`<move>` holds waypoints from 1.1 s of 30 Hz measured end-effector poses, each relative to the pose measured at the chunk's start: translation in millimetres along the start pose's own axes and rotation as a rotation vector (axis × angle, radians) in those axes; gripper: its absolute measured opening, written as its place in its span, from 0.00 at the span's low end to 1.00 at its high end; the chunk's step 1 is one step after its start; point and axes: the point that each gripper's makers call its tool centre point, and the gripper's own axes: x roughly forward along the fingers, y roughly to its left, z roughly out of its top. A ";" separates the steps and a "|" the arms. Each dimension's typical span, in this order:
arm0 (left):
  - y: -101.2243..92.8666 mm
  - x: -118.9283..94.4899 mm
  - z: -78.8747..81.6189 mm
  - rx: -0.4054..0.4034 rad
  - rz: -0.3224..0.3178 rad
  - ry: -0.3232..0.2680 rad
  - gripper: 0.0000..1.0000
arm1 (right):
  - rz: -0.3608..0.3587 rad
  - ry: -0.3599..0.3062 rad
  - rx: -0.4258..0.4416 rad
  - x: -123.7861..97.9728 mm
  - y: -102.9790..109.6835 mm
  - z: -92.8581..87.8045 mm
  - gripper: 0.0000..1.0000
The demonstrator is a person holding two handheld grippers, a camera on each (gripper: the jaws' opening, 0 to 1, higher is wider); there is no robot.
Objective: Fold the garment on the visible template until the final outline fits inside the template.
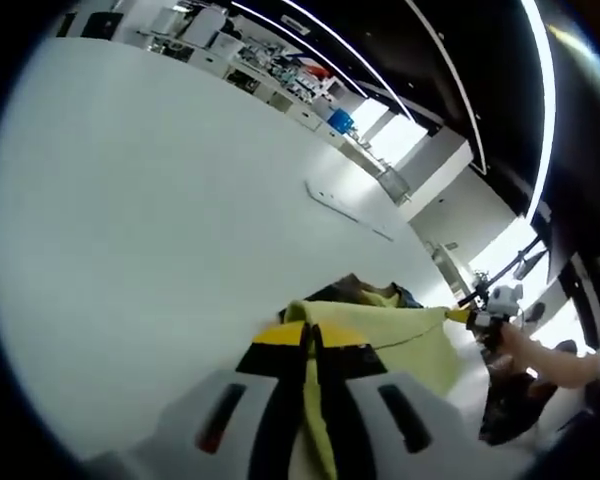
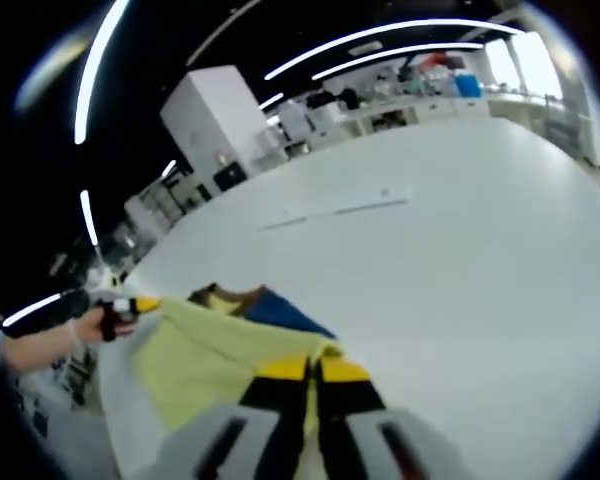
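**Ana:** Yellow-tipped jaws sit closest to the lens in both views, pressed together on cloth. The left tool (image 1: 313, 338) pinches one edge of the yellow garment (image 1: 400, 345), and the right tool (image 2: 313, 368) pinches another part of the same edge.

**Ben:** So where does the garment lie from each tool?

**Ana:** It runs straight out from between each tool's tips and spreads ahead of them, draped toward the counter (image 1: 160, 220). Darker fabric, brown and blue, shows beyond the yellow panel. In the left gripper view the right tool appears off to the right, held by a hand (image 1: 525, 345), with the yellow edge stretched between the two. In the right gripper view the left tool shows off to the left, again at the far end of that edge.

**Ben:** Then the long axis runs tool to tool?

**Ana:** I judge so; the held edge looks fairly taut between them. Neither tool seems nearer the garment, since both already hold it. Thin lines on the counter (image 1: 345, 210), well beyond both tools, may mark the template, so the next move likely carries the edge forward.
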 end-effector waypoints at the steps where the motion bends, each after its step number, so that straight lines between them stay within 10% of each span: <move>1: 1.4 -0.4 1.6 0.003 -0.003 -0.002 0.01 | 0.002 -0.001 0.001 0.1 -0.1 0.5 0.00; 13: -18.3 -7.6 -0.7 0.220 -0.046 0.018 0.32 | 0.029 -0.018 -0.069 -1.1 5.2 5.5 0.17; 33: -44.4 -15.9 -24.8 0.473 -0.169 0.147 0.94 | 0.118 0.024 -0.262 -8.2 26.7 -8.5 0.92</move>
